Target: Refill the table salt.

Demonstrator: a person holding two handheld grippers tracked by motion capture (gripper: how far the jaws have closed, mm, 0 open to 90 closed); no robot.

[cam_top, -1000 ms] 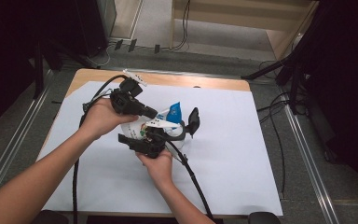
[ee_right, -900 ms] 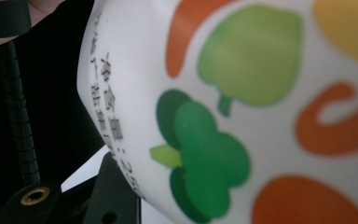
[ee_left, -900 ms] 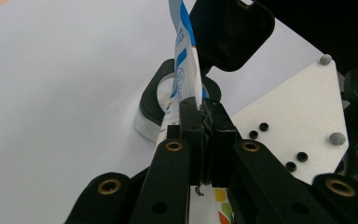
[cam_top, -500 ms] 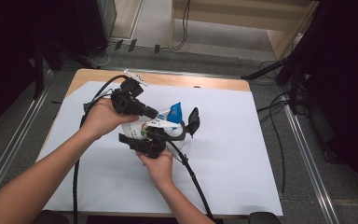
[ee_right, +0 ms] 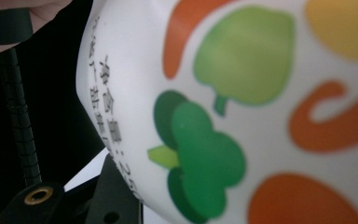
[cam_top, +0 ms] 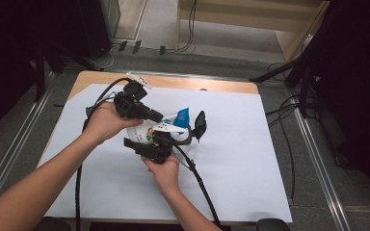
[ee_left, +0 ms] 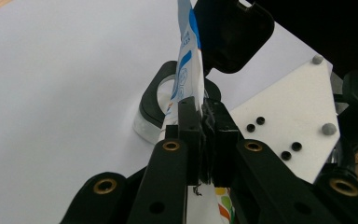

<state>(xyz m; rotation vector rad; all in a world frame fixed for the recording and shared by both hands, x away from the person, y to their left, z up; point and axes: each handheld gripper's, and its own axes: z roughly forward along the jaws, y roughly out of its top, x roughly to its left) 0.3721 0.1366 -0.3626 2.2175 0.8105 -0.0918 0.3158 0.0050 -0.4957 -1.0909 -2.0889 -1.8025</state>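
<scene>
Left gripper [ee_left: 204, 135] jaws pinched on pouch [ee_left: 186, 70] top edge; right gripper [cam_top: 166, 144] jaws clamped round pouch body, above counter [cam_top: 270, 159].

A wooden table [cam_top: 212, 84] under a white sheet [cam_top: 250, 159] is standing on grey floor [cam_top: 164, 26]; cables [cam_top: 190, 24] are trailing past pale wooden furniture [cam_top: 250, 19] behind.
</scene>
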